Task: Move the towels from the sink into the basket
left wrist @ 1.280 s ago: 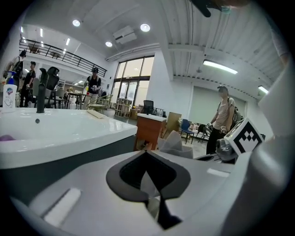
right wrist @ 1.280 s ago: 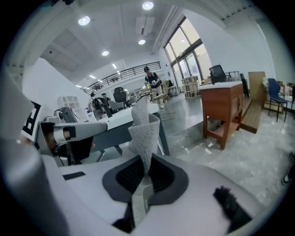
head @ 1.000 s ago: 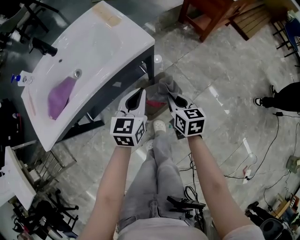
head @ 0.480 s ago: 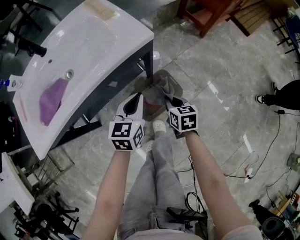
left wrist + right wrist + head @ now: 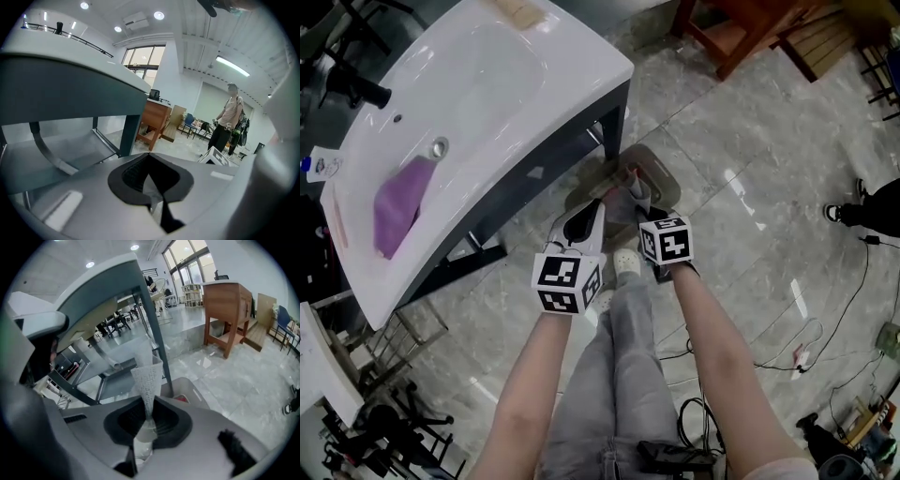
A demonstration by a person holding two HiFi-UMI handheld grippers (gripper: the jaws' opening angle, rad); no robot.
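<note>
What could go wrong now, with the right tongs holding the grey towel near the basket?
The towel hangs from a thin pinch in the right tongs; it may slip and fall on the floor beside the basket.
The sink leg stands close to the basket; the towel or the left tongs may catch on it.

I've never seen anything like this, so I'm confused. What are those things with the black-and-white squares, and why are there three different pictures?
A person holds a pinching tool, called a gripper, in each hand. The cubes with squares are part of those tools. One picture comes from a camera on the person's head, looking down. The other two come from cameras riding on each gripper. The right gripper pinches a grey towel over a basket on the floor. The left gripper is shut and empty. A purple towel lies in the white sink.
</note>
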